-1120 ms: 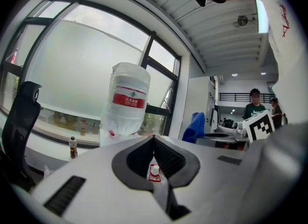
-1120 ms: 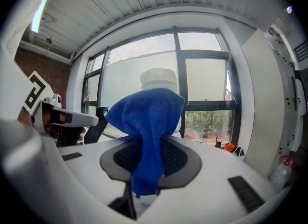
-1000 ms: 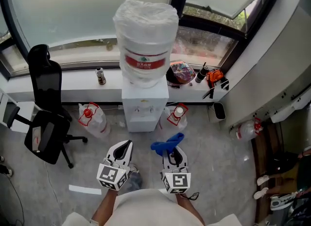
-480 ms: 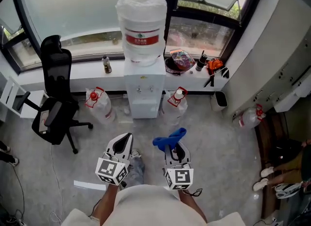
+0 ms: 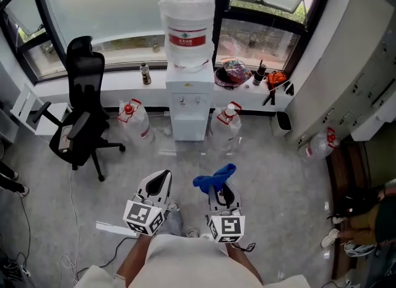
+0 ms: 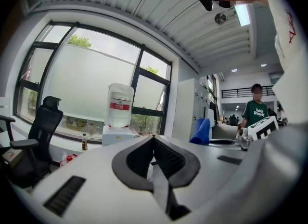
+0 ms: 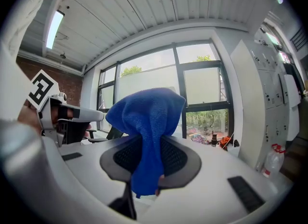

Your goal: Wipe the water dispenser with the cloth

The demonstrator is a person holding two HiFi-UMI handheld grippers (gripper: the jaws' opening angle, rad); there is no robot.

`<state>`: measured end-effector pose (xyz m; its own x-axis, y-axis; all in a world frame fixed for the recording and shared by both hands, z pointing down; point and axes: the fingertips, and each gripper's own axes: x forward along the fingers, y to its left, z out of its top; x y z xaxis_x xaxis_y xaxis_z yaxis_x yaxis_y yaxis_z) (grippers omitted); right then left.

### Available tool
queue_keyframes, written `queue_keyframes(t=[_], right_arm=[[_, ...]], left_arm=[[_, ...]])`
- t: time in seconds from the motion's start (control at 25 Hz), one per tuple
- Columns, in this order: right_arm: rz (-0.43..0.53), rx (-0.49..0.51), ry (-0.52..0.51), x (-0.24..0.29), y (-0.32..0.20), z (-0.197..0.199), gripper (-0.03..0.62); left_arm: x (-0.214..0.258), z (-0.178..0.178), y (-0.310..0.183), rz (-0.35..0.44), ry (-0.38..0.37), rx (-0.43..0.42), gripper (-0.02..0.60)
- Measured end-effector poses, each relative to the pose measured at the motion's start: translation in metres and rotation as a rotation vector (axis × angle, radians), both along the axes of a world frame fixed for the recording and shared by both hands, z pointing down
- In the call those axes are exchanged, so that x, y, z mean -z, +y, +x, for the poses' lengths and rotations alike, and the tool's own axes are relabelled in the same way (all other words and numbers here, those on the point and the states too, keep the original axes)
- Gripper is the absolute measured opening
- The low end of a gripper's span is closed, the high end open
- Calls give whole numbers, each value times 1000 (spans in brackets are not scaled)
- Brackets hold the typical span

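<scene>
1. Dispenser (image 5: 185,104) at 12 o'clock, under window, well apart from grippers.
2. Cloth (image 5: 213,178) at 6 o'clock, clamped in right gripper (image 5: 219,189).
3. Left gripper (image 5: 162,178) closed, empty.
4. Approach step, judged; next: walk up, press cloth on dispenser.

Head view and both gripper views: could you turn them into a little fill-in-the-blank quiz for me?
1. The right hand-held gripper is shut on a ____ cloth.
2. The left hand-held gripper, with its jaws together, holds ____.
3. In the head view, the black office chair stands to the ____ of the water dispenser.

Missing words: blue; nothing; left.
</scene>
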<state>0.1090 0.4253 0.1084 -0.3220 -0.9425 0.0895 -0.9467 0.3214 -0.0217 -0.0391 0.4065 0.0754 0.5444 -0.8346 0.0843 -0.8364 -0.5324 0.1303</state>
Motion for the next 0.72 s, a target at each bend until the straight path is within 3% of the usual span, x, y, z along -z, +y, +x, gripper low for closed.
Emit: queue_keyframes(t=[0.32, 0.72], right_arm=[[14, 29, 12, 11, 15, -23, 108], [20, 29, 41, 24, 19, -53, 104]], left_arm=[[4, -19, 28, 1, -1, 23, 11], [13, -46, 24, 11, 13, 20, 11]])
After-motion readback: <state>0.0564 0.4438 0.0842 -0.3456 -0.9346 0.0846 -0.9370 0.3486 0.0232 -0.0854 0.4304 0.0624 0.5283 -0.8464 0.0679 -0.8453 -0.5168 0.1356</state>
